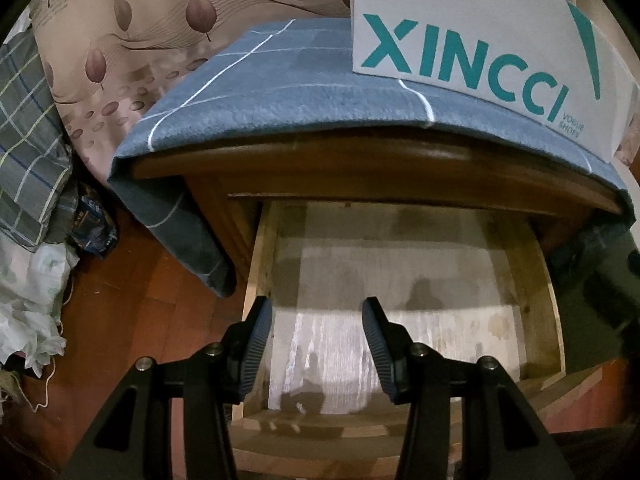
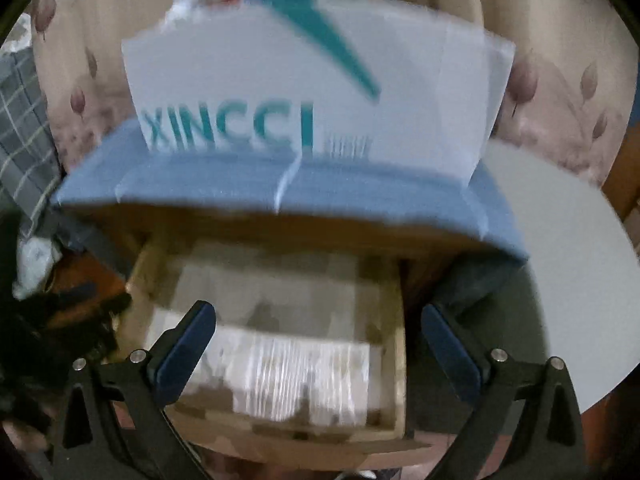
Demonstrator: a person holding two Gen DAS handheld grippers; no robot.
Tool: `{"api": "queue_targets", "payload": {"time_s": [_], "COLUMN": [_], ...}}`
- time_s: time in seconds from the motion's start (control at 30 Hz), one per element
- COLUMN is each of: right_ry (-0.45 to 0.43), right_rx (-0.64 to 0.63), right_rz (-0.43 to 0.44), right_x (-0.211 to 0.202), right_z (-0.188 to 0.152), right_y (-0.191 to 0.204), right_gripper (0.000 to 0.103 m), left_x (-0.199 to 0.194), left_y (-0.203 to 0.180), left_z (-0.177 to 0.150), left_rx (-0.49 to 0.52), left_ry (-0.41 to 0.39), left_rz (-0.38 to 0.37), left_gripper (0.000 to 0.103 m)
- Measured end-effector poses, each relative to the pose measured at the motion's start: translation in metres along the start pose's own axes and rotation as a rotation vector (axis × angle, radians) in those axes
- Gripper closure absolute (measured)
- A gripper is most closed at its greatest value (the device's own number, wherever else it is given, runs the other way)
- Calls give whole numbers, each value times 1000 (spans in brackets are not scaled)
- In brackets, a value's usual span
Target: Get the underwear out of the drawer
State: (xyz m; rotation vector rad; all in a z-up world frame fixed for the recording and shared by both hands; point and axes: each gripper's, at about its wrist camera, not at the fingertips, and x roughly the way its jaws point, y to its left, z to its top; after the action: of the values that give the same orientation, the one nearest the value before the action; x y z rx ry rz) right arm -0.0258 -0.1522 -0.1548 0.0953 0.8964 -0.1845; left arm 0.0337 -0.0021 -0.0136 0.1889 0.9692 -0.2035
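Wooden drawer (image 1: 400, 280) pulled out below both tools, floor bare; underwear not visible in either view. Best now: check back corners under blue cloth (image 1: 280, 92) before reaching. Left tool (image 1: 317, 312) narrow gap, holding nothing. Right tool (image 2: 319, 316) spread wide, empty, picture blurred.

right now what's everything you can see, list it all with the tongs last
drawer: one, pale wood, pulled open under the nightstand top; no clothing visible inside
liner: one, grey-white, on the drawer floor
nightstand: one, brown wood
cloth: one, blue with white lines, draped over the nightstand
box: one, white with teal XINCCI lettering, on the cloth
curtain: one, beige with leaf print, behind
plaid fabric: one, grey-green, far left
left tongs: black and blue, partly open, holding nothing
right tongs: black and blue, wide open, holding nothing
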Motion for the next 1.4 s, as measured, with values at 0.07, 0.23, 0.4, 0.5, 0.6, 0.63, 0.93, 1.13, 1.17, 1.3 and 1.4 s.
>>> {"api": "queue_targets", "payload": {"time_s": [0.07, 0.23, 0.4, 0.5, 0.6, 0.63, 0.93, 1.13, 1.17, 1.3, 1.4], "right_ry": [13, 22, 60, 72, 74, 75, 91, 113, 118, 128, 124], "right_rx": [-4, 20, 51, 60, 43, 38, -29, -13, -14, -8, -14], "right_rz": [14, 30, 50, 57, 52, 53, 34, 58, 57, 55, 49], "right_x": [7, 19, 27, 30, 33, 34, 39, 42, 43, 45, 45], "right_z": [-5, -13, -20, -21, -23, -24, -29, -31, -31, -32, -32], "right_y": [1, -2, -3, -5, -1, 0, 9, 8, 7, 7, 8], "right_gripper": [1, 1, 1, 1, 1, 1, 1, 1, 1, 1, 1], "left_x": [1, 3, 3, 4, 5, 5, 6, 7, 7, 8, 8], "left_y": [-1, -4, -5, -4, -4, -4, -3, -4, -4, -3, -2], "left_z": [-1, -1, -3, -3, -3, -3, -4, -4, -4, -4, -5], "left_rx": [0, 3, 1, -5, -3, -1, -13, -5, -8, -13, -10], "left_ry": [3, 2, 11, 16, 18, 21, 22, 29, 29, 36, 34], "left_rz": [6, 18, 11, 7, 20, 19, 28, 41, 37, 24, 26], "left_gripper": [55, 55, 55, 55, 55, 55, 55, 55, 55, 55, 55]}}
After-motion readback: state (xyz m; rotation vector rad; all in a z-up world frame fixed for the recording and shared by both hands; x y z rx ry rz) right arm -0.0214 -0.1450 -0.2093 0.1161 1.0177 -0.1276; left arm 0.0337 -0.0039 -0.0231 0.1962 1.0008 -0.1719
